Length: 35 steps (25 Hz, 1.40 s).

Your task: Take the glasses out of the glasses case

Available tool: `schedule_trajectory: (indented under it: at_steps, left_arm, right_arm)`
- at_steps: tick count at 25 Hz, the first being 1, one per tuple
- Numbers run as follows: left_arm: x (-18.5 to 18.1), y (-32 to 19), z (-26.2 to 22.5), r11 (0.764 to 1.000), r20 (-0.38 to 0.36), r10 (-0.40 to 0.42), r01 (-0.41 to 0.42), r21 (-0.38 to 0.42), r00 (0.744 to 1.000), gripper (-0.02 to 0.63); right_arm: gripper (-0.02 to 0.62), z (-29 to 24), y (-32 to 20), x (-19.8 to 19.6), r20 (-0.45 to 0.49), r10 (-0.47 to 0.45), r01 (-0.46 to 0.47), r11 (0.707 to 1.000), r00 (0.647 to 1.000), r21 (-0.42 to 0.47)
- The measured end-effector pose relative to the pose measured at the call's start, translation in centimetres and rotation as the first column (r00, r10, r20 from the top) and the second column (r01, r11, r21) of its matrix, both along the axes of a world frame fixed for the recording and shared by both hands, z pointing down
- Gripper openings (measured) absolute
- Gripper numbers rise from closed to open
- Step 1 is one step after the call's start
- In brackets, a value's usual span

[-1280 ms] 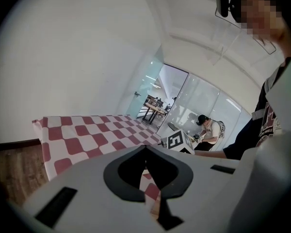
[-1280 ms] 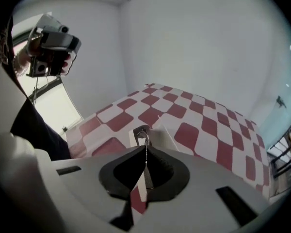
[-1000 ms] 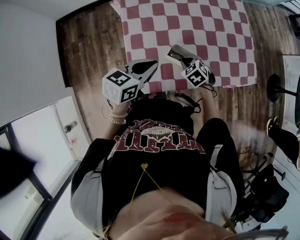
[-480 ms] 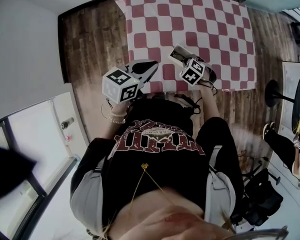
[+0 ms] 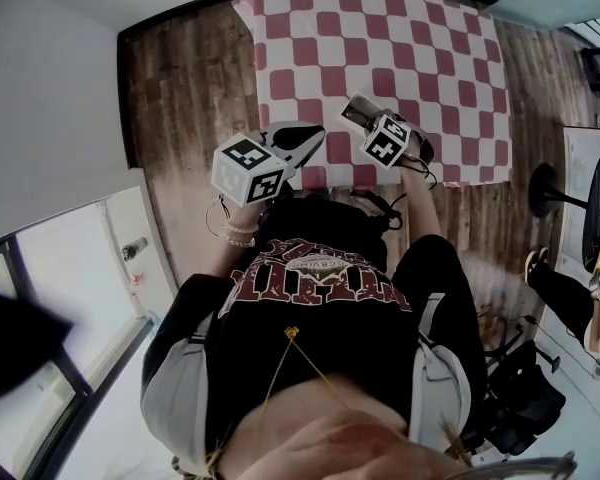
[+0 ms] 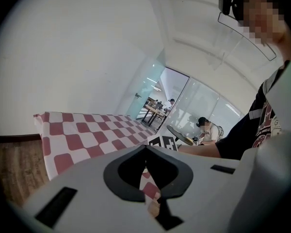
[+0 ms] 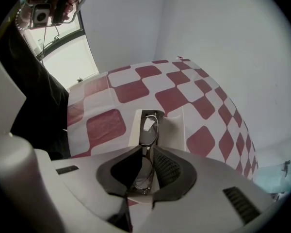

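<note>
Starting with the head view: spotting the right gripper edging a touch further up the checked tablecloth than a second ago, now reaching right over the open glasses case on the near part of the cloth, and the left gripper drifting slightly inward as well, hovering by the near left corner of the cloth, clear of the case. Moving on to the left gripper view: looking at jaws pressed tip to tip with nothing between them, only a sliver of cloth peeking through lower down, so basically idling and not steadying anything. Switching to the right gripper view: finding the jaws pinched almost together on the near end of the glasses, with the rest of the frame lying along the pale trough of the case. Reading that little creep forward as the last bit of reach plus the squeeze, so grab done, lift not yet started, glasses not out. Expecting the next move to need a gentle pull up and back, and worrying a bit about the light case dragging along with nothing pinning it down.
</note>
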<state>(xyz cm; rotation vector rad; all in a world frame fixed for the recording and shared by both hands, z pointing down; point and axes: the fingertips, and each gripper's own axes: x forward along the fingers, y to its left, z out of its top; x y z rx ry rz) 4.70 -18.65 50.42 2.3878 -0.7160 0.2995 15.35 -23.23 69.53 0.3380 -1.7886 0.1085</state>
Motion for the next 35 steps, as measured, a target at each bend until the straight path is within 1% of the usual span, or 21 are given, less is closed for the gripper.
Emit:
schedule_trajectory:
  at_steps: [8, 13, 20, 24, 29, 35]
  left_arm:
    - [0.0, -0.2, 0.0, 1.000, 0.006, 0.008, -0.008, -0.001, 1.000, -0.002]
    - [0.8, 0.0, -0.1, 1.000, 0.005, 0.029, -0.029, 0.005, 1.000, -0.002]
    - [2.0, -0.2, -0.5, 0.997, -0.002, 0.069, -0.069, 0.025, 0.998, -0.002]
    - [2.4, -0.4, -0.8, 0.996, -0.014, 0.082, -0.082, 0.033, 0.997, -0.002]
    - [2.7, -0.6, -1.0, 0.993, 0.036, 0.090, -0.093, 0.074, 0.995, -0.002]
    - [2.8, -0.7, -1.4, 0.992, 0.017, 0.093, -0.094, 0.080, 0.996, -0.002]
  right_arm:
    - [0.063, 0.5, -0.1, 0.0, -0.018, 0.000, 0.000, 1.000, 1.000, 0.008]
    - [0.063, 0.6, -0.2, -0.1, -0.030, 0.014, -0.014, 1.000, 0.999, -0.009]
    - [0.063, 0.5, -0.5, 0.1, -0.048, 0.028, -0.028, 1.000, 0.998, -0.002]
    - [0.063, 0.6, -0.3, -0.2, -0.033, 0.017, -0.017, 1.000, 0.999, -0.005]
    - [0.063, 0.6, -0.3, -0.2, -0.036, 0.019, -0.019, 1.000, 0.999, -0.006]
    - [0.063, 0.7, -0.3, -0.2, -0.042, 0.020, -0.021, 1.000, 0.999, -0.011]
